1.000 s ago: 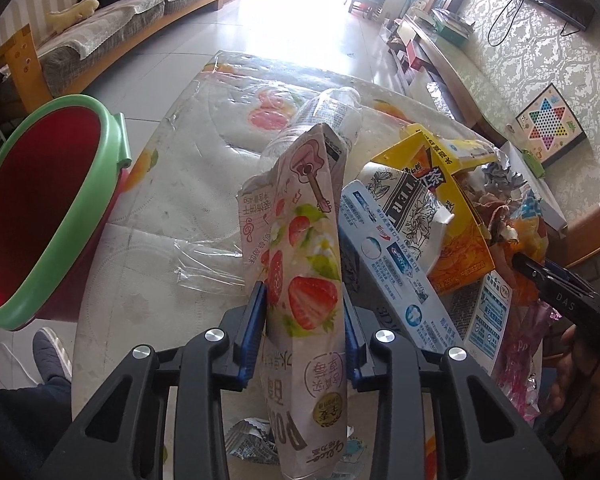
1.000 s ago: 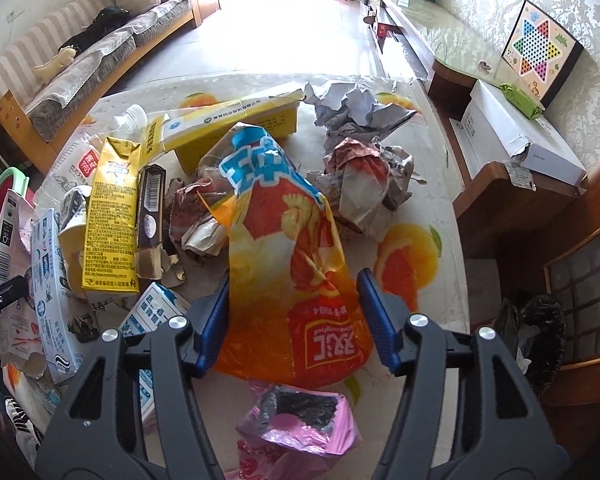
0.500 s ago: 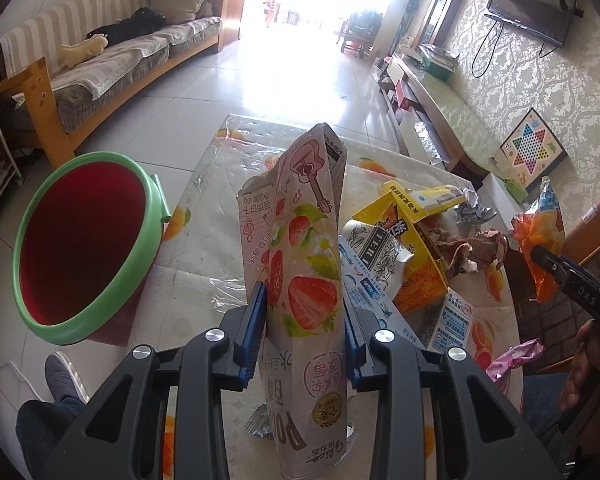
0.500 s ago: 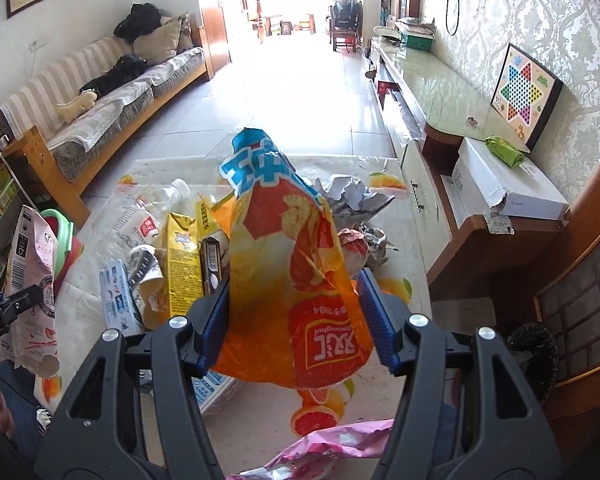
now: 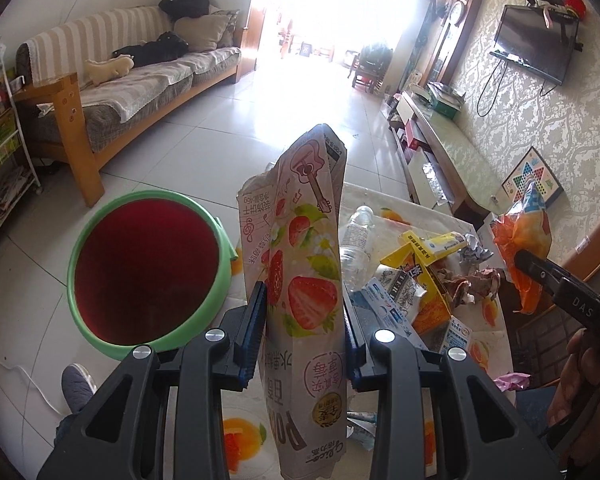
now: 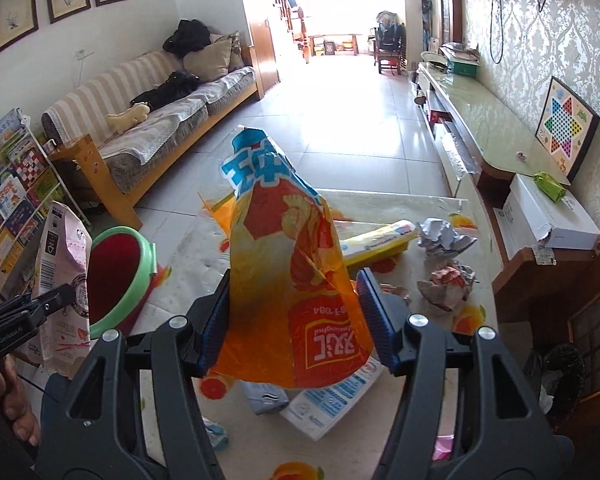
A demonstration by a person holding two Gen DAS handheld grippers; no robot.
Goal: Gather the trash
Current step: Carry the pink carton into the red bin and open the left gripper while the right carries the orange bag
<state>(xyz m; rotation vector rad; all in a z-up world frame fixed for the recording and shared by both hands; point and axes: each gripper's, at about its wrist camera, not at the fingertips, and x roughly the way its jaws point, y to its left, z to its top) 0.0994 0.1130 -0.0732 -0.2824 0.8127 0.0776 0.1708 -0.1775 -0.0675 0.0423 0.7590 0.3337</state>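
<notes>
The sofa (image 5: pixel 140 80) with striped cover stands along the left wall, and the long low cabinet (image 6: pixel 496 120) runs along the right wall under the television (image 5: pixel 536 46). Between them, close to me, is the table (image 6: pixel 380 432) with a fruit-print cover, and much trash lies on it. On the floor just beside the table's left edge stands the bin (image 5: pixel 144 272), red inside with a green rim, its mouth facing up.

On the table I see a yellow carton (image 5: pixel 428 248), a long yellow box (image 6: pixel 376 240), a clear plastic bottle (image 5: pixel 356 240), a blue and white toothpaste box (image 5: pixel 392 316), and two balls of crumpled paper (image 6: pixel 444 236) near the right side.

The left gripper (image 5: pixel 304 332) is clenched on a strawberry snack bag (image 5: pixel 304 280). Both blue pads press its sides, and the bag stands upright above the table, just right of the bin's mouth. The right gripper (image 6: pixel 296 320) grasps an orange snack bag (image 6: pixel 292 280). The left pad touches it and the bag fills the gap between the jaws; it is held in the air over the middle of the table, its blue top pointing up.

A grey shoe (image 5: pixel 76 384) of the person shows on the floor below the bin.
</notes>
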